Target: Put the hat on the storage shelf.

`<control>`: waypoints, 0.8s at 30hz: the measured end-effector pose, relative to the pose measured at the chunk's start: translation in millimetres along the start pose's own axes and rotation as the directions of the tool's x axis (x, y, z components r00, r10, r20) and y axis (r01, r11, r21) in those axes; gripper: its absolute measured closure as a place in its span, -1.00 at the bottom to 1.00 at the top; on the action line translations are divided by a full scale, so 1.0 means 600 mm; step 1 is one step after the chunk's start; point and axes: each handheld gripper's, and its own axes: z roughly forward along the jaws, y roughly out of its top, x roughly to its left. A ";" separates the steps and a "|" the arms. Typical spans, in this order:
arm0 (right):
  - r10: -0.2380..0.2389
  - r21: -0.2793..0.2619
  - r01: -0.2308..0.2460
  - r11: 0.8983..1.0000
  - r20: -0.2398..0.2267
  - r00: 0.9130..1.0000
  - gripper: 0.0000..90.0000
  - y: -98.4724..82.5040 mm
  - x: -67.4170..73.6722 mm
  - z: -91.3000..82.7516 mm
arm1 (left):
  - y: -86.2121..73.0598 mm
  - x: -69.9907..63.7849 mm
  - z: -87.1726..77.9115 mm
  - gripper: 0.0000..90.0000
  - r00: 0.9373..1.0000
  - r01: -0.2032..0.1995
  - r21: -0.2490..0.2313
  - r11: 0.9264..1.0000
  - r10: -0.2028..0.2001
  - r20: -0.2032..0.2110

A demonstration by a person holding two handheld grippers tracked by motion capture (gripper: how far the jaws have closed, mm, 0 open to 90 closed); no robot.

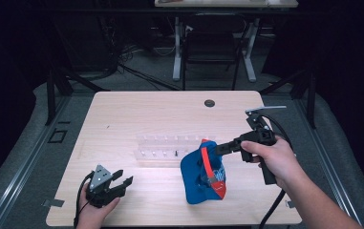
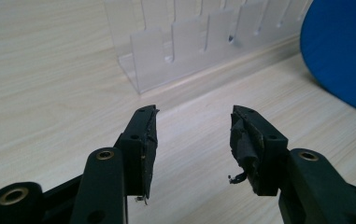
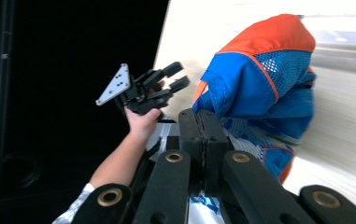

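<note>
Blue fabric with orange trim and a mesh panel makes up the cap [image 1: 202, 176], which sits right of centre in the high view, low on the desk [image 1: 136, 114]. Its orange brim edge runs down the front toward the lower right of the crown. White lettering or marks show on the cloth beneath the right gripper's fingers in the right gripper view, too blurred to read; no brand can be made out.

Right gripper [image 1: 219, 148]: fingers pressed fully together on a fold of the cap's cloth at its upper edge, seen in the right gripper view [image 3: 204, 135] with the cap [image 3: 259, 84] bunched just beyond them.

Left gripper [image 1: 122, 182]: at the lower left of the high view, fingers spread wide with nothing between them; in the left gripper view [image 2: 192, 140] bare desk shows in the gap.

Clear plastic rack [image 1: 163, 148]: just left of the cap at centre frame, slotted dividers upright.
</note>
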 end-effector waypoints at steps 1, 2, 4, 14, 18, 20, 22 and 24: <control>-0.006 -0.004 0.006 1.000 -0.007 1.000 1.00 0.000 0.002 0.002 | 0.004 -0.002 -0.002 0.14 1.000 -0.003 -0.001 1.000 0.003 0.006; -0.014 -0.002 0.014 1.000 -0.013 1.000 1.00 0.000 0.004 0.002 | 0.006 -0.004 -0.002 0.14 1.000 -0.004 -0.002 1.000 0.004 0.008; -0.017 -0.005 0.017 1.000 -0.024 1.000 1.00 0.002 0.008 0.002 | 0.011 -0.011 -0.003 0.14 1.000 -0.012 -0.008 1.000 0.012 0.016; -0.044 -0.044 0.042 0.998 -0.043 0.998 1.00 0.007 0.028 -0.008 | 0.035 -0.053 0.002 0.21 0.991 -0.090 -0.004 0.996 0.090 0.098; -0.043 -0.047 0.040 0.998 -0.048 0.998 1.00 0.008 0.029 -0.012 | 0.044 -0.072 0.009 0.21 0.988 -0.109 -0.003 0.994 0.109 0.111; -0.043 -0.054 0.040 0.998 -0.047 0.998 1.00 0.010 0.031 -0.015 | 0.048 -0.084 0.014 0.18 0.987 -0.123 -0.008 0.992 0.123 0.105; -0.054 -0.064 0.051 0.997 -0.041 0.998 1.00 0.011 0.034 -0.018 | 0.053 -0.096 0.020 0.17 0.984 -0.142 -0.012 0.990 0.142 0.111; -0.056 -0.071 0.053 0.996 -0.048 0.997 1.00 0.012 0.037 -0.020 | 0.056 -0.110 0.025 0.17 0.980 -0.156 -0.017 0.988 0.156 0.120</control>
